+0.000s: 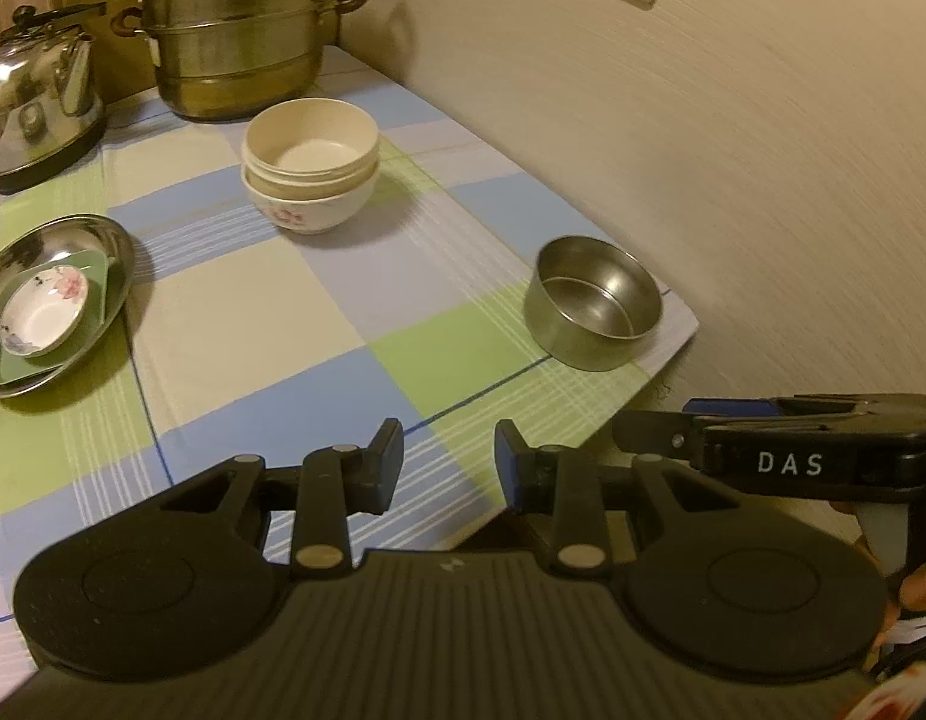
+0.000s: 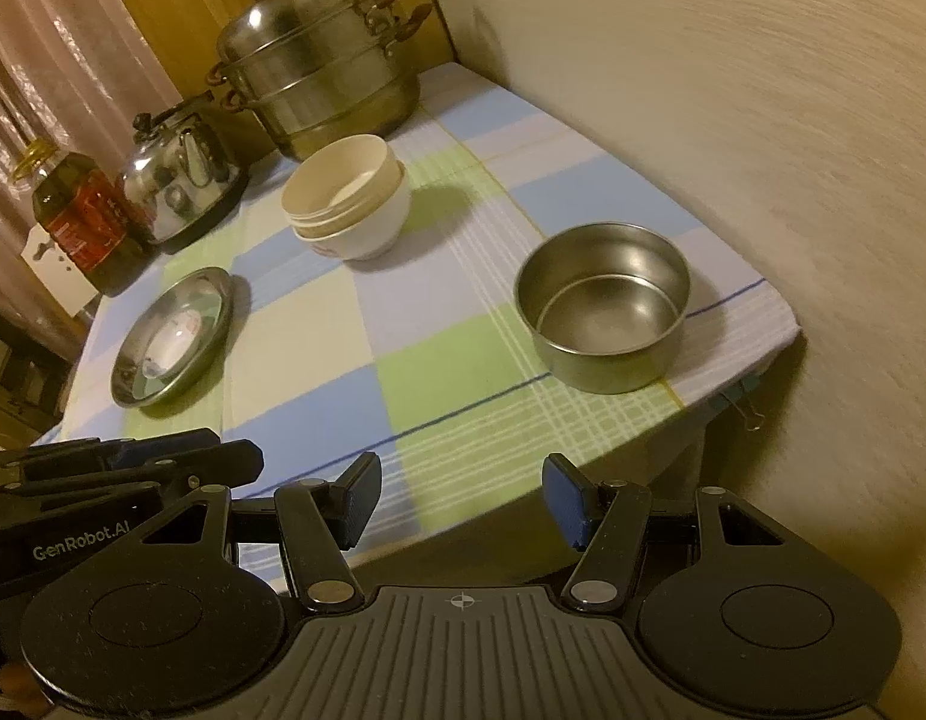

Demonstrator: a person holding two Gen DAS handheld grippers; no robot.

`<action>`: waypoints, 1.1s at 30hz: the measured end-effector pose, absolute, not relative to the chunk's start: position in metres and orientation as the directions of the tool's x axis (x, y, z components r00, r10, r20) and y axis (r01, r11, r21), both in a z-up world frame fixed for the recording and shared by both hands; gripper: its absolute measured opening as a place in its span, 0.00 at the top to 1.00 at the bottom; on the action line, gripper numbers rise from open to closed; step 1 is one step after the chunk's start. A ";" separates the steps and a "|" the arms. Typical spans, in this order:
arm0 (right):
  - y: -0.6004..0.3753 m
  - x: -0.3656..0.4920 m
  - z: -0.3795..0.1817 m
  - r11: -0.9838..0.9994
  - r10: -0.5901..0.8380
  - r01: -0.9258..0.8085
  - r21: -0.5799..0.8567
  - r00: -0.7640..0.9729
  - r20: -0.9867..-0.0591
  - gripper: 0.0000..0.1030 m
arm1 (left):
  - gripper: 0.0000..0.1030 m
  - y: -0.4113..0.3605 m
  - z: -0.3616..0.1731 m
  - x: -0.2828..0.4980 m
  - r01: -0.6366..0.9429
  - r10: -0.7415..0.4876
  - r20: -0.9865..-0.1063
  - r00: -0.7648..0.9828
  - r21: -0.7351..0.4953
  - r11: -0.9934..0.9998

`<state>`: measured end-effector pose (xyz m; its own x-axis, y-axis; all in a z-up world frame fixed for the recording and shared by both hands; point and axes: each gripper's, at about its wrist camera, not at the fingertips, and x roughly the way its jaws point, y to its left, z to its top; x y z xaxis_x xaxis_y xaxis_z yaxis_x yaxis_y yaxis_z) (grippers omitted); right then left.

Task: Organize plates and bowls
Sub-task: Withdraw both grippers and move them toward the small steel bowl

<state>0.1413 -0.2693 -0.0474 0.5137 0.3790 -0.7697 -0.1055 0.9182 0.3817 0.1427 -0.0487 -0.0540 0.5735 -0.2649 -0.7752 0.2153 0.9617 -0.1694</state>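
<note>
A steel bowl [image 1: 592,303] [image 2: 604,306] stands alone near the table's right front corner. A stack of cream bowls [image 1: 311,162] [image 2: 347,204] sits mid-table, the bottom one flowered. A steel plate [image 1: 117,240] [image 2: 213,294] at the left holds a green dish [image 1: 99,294] and a small flowered saucer [image 1: 42,309]. My left gripper [image 1: 447,462] is open and empty above the front edge. My right gripper [image 2: 459,498] is open and empty, short of the steel bowl. The right gripper also shows in the left wrist view [image 1: 655,432].
A checked cloth [image 1: 252,312] [image 2: 318,360] covers the table. A tiered steel steamer pot [image 1: 234,36] [image 2: 324,78] and a kettle [image 1: 39,96] [image 2: 180,174] stand at the back. An oil bottle [image 2: 78,222] stands at the left. A wall [image 1: 733,150] runs along the right.
</note>
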 end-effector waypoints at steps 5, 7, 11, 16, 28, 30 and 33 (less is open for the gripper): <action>-0.275 0.141 -0.052 0.932 0.346 -0.097 0.348 0.517 -0.783 0.42 | 0.72 -0.054 -0.058 0.146 0.230 -0.277 -0.776 0.567 -0.173 0.958; -0.278 0.142 -0.054 0.936 0.335 -0.090 0.339 0.518 -0.787 0.42 | 0.72 -0.056 -0.059 0.149 0.238 -0.282 -0.773 0.568 -0.174 0.956; -0.287 0.145 -0.058 0.940 0.317 -0.061 0.337 0.522 -0.792 0.42 | 0.72 -0.062 -0.063 0.155 0.261 -0.293 -0.772 0.565 -0.170 0.950; -0.300 0.151 -0.063 0.950 0.273 -0.020 0.311 0.533 -0.800 0.42 | 0.72 -0.073 -0.071 0.167 0.302 -0.310 -0.771 0.556 -0.160 0.940; -0.328 0.172 -0.077 0.953 0.193 0.080 0.291 0.579 -0.793 0.42 | 0.72 -0.102 -0.090 0.210 0.387 -0.367 -0.763 0.533 -0.166 0.907; -0.332 0.178 -0.078 0.952 0.184 0.093 0.293 0.590 -0.786 0.42 | 0.72 -0.107 -0.094 0.220 0.395 -0.369 -0.766 0.526 -0.164 0.904; -0.335 0.187 -0.080 0.950 0.168 0.111 0.292 0.606 -0.777 0.43 | 0.72 -0.114 -0.096 0.232 0.412 -0.374 -0.766 0.523 -0.157 0.898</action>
